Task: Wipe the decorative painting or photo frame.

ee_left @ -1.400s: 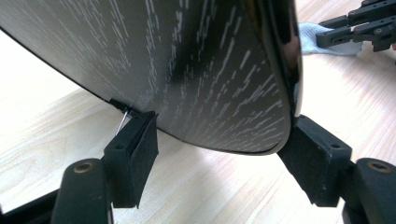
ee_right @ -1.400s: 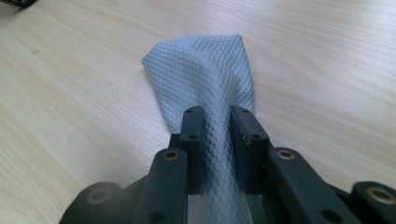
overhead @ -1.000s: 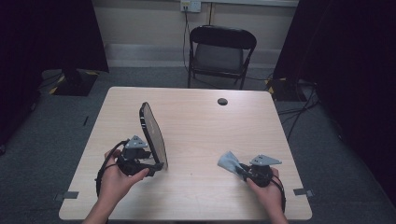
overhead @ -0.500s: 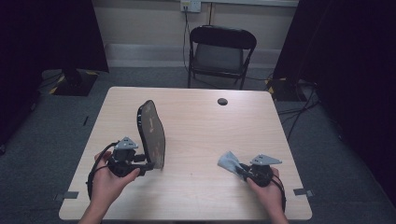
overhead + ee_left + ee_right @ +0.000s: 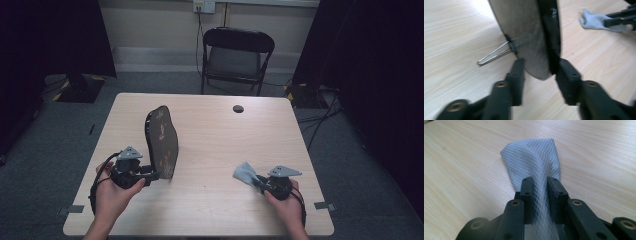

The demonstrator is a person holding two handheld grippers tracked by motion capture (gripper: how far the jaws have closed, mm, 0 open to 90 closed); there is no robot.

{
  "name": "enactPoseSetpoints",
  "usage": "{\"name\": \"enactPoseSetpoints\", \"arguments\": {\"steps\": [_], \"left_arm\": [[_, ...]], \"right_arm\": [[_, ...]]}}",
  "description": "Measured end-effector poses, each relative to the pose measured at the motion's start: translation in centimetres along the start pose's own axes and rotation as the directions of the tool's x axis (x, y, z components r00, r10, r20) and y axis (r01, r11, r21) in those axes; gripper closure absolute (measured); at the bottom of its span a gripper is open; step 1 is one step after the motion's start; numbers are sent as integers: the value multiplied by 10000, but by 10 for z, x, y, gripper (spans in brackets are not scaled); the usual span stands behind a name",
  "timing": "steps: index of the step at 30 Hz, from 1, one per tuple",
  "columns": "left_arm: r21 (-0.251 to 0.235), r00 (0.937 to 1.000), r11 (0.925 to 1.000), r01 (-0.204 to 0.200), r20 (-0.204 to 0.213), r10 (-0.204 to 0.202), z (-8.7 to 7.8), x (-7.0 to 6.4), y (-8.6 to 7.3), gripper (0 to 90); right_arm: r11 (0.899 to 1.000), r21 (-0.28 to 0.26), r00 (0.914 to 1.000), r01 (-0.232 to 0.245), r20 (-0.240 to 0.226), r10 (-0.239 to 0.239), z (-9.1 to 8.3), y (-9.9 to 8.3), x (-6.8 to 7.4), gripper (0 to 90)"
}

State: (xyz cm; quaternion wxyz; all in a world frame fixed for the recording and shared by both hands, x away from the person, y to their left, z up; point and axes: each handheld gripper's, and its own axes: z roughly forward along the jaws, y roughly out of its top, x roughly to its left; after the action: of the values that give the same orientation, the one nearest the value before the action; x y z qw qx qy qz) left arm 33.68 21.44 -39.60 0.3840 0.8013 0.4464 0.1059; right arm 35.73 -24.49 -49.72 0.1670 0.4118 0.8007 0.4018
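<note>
A black oval frame (image 5: 162,140) stands upright on the wooden table (image 5: 215,130), left of centre, dark face turned to the right. My left gripper (image 5: 152,175) is shut on its lower edge. In the left gripper view the jaws pinch the frame (image 5: 531,37) from both sides, left gripper (image 5: 540,65) low on the rim, and a wire stand (image 5: 495,53) sticks out of the brown back. Near the front right, my right gripper (image 5: 257,182) is shut on a pale grey cloth (image 5: 245,173). The right gripper (image 5: 540,180) holds the cloth (image 5: 534,155), whose free end lies on the table.
A small black round disc (image 5: 238,108) sits near the table's far edge. A black folding chair (image 5: 237,55) stands behind the table. Bare wood lies between the two grippers. From the left gripper view the cloth (image 5: 596,20) lies far right.
My left hand has swung a little to the left, and the frame has turned so more of its dark face shows. The right gripper and cloth have stayed put.
</note>
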Motion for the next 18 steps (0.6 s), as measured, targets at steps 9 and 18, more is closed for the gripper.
{"name": "enactPoseSetpoints", "arguments": {"steps": [9, 18], "left_arm": [[-53, 9998, 9998, 181, -85, -181, 11, -1, 7, 501], [167, 9981, 9980, 602, 122, -604, 10, 4, 8, 669]], "right_arm": [[10000, 5, 10000, -25, -23, 25, 0, 0, 0, 758], [10000, 3, 10000, 11, -3, -11, 0, 0, 0, 758]]}}
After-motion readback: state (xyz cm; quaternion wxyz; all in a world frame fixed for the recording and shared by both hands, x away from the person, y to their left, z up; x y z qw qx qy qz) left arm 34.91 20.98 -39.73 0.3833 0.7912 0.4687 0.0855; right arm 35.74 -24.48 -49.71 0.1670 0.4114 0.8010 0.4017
